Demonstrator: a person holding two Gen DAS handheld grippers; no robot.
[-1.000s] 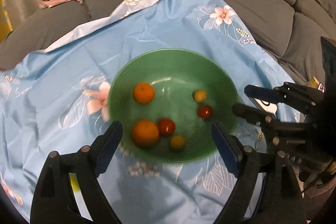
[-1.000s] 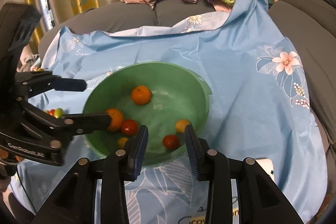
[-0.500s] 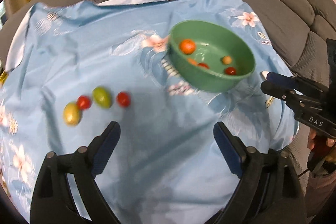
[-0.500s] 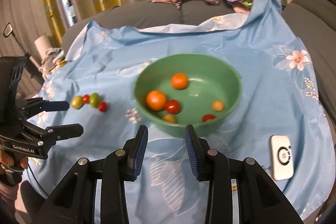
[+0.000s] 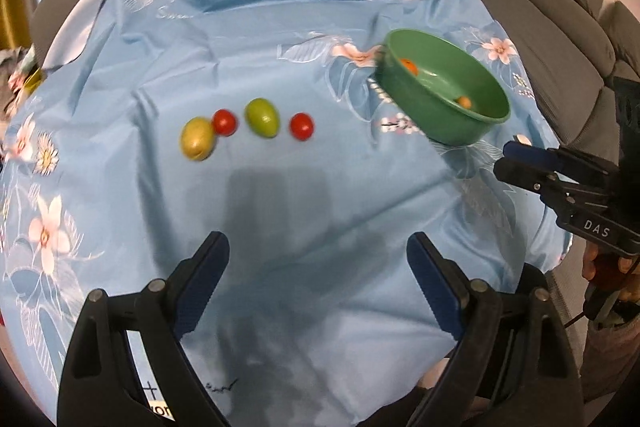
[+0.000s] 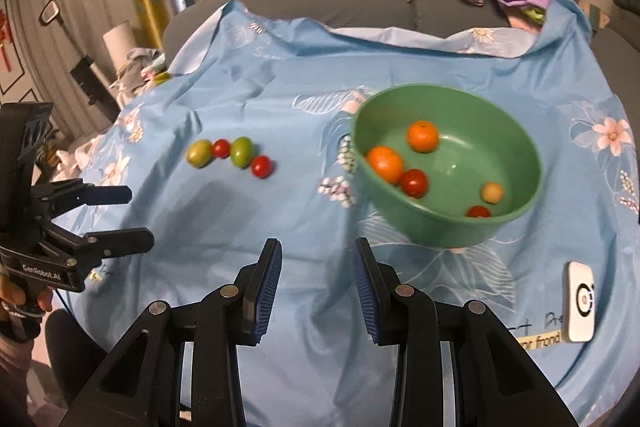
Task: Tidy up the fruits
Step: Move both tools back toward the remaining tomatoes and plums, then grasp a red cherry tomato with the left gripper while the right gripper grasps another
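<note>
Four loose fruits [image 5: 248, 129] are lying in a row above centre frame, straight ahead of the left gripper [image 5: 318, 283], jaws spread wide and empty, while the right gripper [image 6: 316, 287], jaws narrowly apart and empty, is sitting nearer the bowl [image 6: 516, 223].

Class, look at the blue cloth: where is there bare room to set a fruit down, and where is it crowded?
Bare cloth lies behind the row of four small fruits, and in front of that row toward the grippers. A narrower free strip separates the row from the green bowl. It is crowded inside the bowl, and tight between the bowl and the white device.
</note>
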